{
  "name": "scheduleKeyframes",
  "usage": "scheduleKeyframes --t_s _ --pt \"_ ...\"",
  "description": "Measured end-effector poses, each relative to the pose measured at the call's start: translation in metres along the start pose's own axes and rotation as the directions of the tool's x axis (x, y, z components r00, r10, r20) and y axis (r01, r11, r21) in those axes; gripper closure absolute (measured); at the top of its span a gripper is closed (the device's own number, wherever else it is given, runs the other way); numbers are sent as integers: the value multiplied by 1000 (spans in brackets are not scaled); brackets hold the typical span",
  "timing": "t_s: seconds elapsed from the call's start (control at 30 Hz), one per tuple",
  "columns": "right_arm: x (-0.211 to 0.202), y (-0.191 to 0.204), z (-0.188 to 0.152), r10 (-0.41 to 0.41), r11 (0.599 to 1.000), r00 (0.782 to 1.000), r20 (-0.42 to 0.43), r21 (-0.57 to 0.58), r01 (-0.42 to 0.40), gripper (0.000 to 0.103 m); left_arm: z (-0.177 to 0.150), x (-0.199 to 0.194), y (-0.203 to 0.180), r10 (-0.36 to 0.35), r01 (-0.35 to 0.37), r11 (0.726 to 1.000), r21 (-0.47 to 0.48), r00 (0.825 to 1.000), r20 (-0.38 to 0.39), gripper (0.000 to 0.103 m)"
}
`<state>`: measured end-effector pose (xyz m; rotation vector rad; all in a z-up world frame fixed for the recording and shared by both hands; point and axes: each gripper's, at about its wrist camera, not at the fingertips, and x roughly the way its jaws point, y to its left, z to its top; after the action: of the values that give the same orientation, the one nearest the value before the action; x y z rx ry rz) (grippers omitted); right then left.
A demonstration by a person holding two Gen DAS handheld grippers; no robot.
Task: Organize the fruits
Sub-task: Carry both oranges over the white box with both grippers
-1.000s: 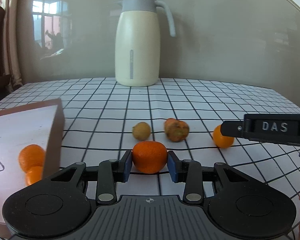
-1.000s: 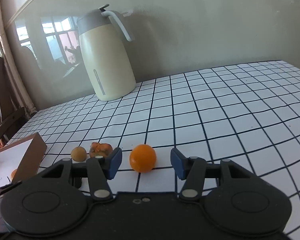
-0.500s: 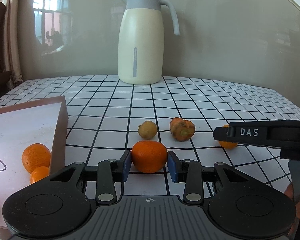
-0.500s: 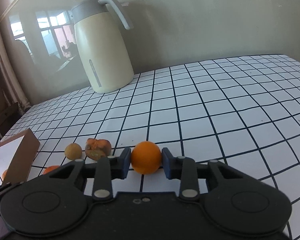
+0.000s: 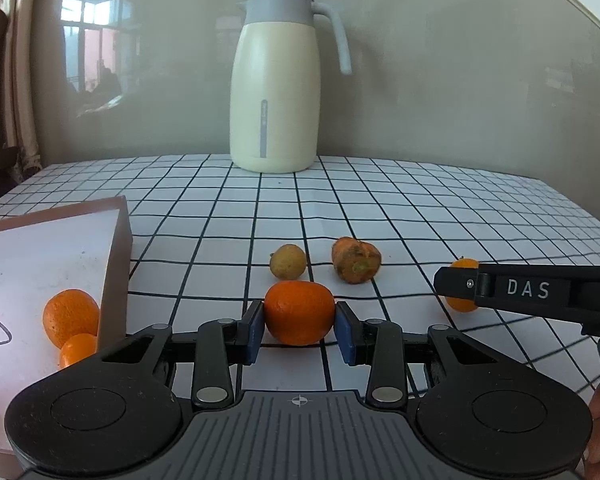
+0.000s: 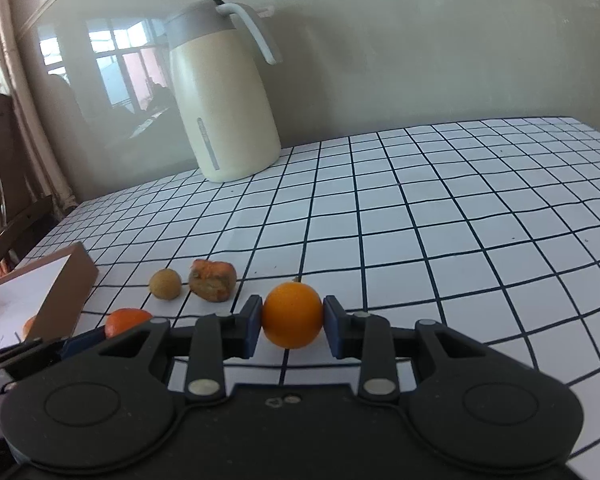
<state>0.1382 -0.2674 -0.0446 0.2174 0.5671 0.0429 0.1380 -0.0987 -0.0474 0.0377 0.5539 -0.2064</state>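
On the checked table (image 6: 420, 220), both jaws clenched: left on a mandarin (image 5: 299, 312), right on a small orange (image 6: 292, 315).

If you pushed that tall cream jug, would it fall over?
Probably not easily: the jug stands upright on a wide flat base on the checked tablecloth. It is tall, so a shove near the grey lid might tip it. How full it is cannot be seen.

Jug (image 5: 274, 120) – glossy cream body; cloth (image 5: 420, 208) – smooth, gridded; box (image 5: 118, 264) – matt cardboard; grippers – matt black plastic.
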Motion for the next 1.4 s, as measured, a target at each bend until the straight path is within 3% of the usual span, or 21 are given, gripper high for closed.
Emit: scheduleKeyframes --t_s 0.5,0.73,1.4 --pt "-37 14 -13 81 996 997 -13 -45 -81 79 -10 -49 6 -58 58 996 63 998 12 65" --pt "-50 35 -16 150 986 989 -19 -73 -151 79 -12 -83 28 -58 55 996 68 997 45 65" --pt "-45 115 -25 325 933 946 -19 -161 -323 79 -23 -124 109 64 -59 997 -49 994 90 65"
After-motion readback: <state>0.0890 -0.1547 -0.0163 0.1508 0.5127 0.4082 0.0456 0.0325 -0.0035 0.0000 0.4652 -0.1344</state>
